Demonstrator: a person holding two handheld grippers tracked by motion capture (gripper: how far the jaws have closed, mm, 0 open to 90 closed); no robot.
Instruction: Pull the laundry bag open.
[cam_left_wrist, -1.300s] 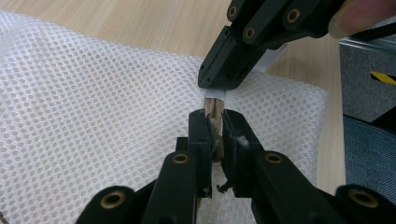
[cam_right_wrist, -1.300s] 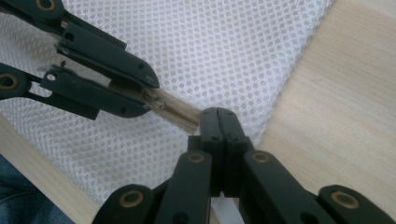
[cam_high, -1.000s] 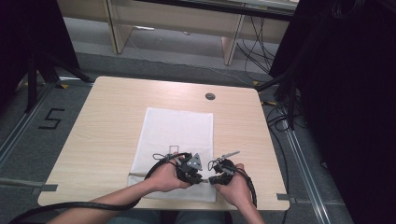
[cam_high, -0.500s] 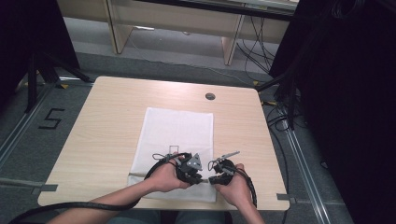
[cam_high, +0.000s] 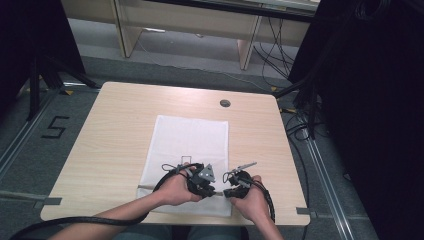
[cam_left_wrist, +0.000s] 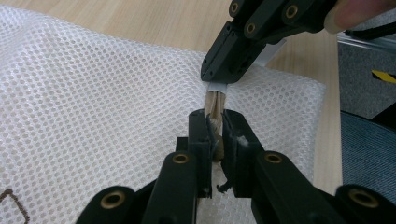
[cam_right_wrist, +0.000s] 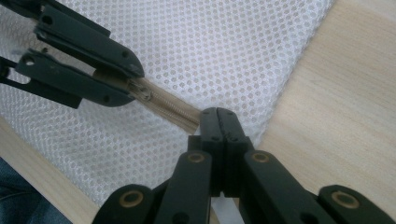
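A white mesh bag (cam_high: 187, 142) lies flat on the wooden table (cam_high: 115, 130), with a beige zipper (cam_right_wrist: 175, 109) along its near edge. My left gripper (cam_high: 210, 189) is shut on the zipper's slider; its jaws pinch the beige tape (cam_left_wrist: 215, 105) in the left gripper view. My right gripper (cam_high: 229, 191) is shut on the zipper's end at the bag's near right corner (cam_right_wrist: 218, 112). The two grippers' tips face each other a short stretch of zipper apart. In the right gripper view the left gripper (cam_right_wrist: 133, 81) holds the metal slider (cam_right_wrist: 142, 91).
A round cable hole (cam_high: 225, 103) sits near the table's far edge. Black cables (cam_high: 300, 125) run down the floor at the right. A "5" mark (cam_high: 55, 127) is taped on the floor at the left. The table's front edge is right beneath the hands.
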